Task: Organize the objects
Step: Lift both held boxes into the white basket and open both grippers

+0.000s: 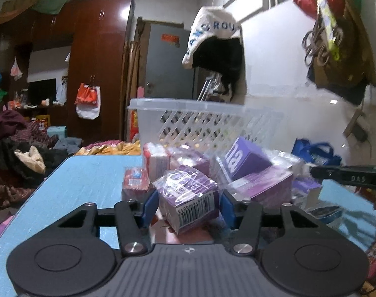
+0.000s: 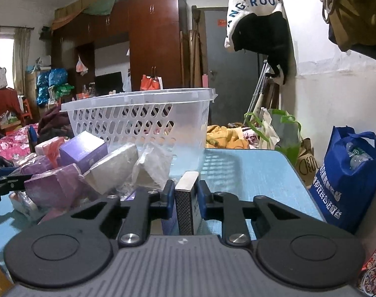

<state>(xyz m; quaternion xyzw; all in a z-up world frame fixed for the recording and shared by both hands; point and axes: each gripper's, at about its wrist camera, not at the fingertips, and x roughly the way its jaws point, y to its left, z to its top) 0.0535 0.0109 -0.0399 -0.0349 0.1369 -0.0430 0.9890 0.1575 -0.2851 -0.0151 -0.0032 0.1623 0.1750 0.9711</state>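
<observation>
I see the basket [image 2: 138,113] on the blue table [image 2: 249,170], and what lies inside I cannot tell. In front of the basket my right gripper [image 2: 186,198] is clamped on a thin box [image 2: 186,205]. My left gripper [image 1: 188,204] has a purple box [image 1: 188,198] between its fingers; I cannot tell if they press it.

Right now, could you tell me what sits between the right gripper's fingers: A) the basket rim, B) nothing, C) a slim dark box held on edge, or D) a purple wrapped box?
C: the right gripper is clamped on a slim dark box standing on edge.
</observation>
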